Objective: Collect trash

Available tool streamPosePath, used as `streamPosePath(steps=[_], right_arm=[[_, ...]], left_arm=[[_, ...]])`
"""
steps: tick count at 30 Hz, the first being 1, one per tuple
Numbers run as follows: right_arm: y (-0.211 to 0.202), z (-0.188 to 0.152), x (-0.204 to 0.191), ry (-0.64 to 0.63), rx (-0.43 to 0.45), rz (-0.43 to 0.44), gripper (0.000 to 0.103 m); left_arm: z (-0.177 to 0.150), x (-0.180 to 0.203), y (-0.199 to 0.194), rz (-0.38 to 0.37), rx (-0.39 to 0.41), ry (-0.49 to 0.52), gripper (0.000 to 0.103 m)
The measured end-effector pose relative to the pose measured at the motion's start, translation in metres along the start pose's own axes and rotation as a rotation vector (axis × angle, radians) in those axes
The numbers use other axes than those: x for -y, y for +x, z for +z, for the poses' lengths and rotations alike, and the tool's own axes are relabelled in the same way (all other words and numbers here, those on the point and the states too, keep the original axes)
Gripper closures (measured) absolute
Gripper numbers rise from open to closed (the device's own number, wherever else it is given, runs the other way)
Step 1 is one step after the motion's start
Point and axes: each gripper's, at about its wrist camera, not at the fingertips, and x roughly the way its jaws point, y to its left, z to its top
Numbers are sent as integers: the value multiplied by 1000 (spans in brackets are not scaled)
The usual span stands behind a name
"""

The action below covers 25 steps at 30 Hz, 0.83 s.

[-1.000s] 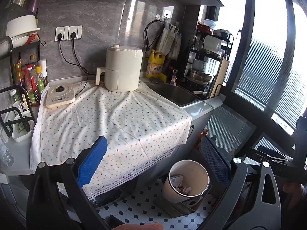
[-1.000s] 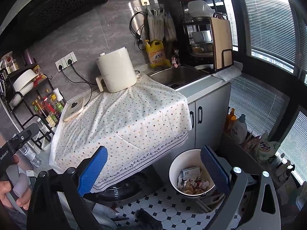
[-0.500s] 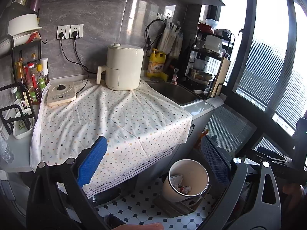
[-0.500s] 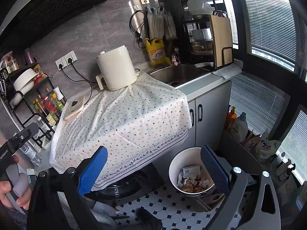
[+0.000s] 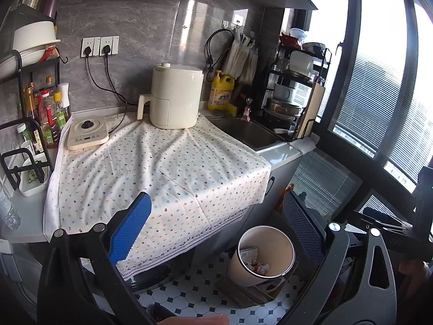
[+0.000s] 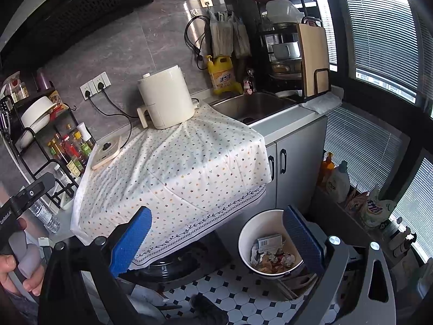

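A white bin (image 5: 263,256) (image 6: 268,243) stands on the tiled floor by the counter's corner, holding crumpled wrappers and a small carton (image 6: 269,241). My left gripper (image 5: 216,230) is open and empty, held above the front edge of the dotted cloth (image 5: 151,168), left of the bin. My right gripper (image 6: 216,233) is also open and empty, hanging over the cloth's overhang (image 6: 173,176) with its right pad (image 6: 303,238) in front of the bin. No loose trash shows on the cloth in either view.
On the counter stand a cream air fryer (image 5: 176,97), a flat induction hob (image 5: 86,132), a spice rack (image 5: 40,113) at left and a sink (image 5: 243,132) with a dish rack (image 5: 295,92) at right. Cleaning bottles (image 6: 338,178) line the window side. A hand (image 6: 16,268) grips the other handle.
Both views have drawn back and risen slightly from the counter; the bin sits a little lower in frame. Both grippers stay open and empty.
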Motion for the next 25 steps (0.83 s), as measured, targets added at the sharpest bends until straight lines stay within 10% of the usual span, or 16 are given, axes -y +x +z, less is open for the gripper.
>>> streamPosePath(steps=[25], right_arm=[[6,-10,8,13,-28,-21,8]], left_arm=[[-7,3,12,8,-43,1,6]])
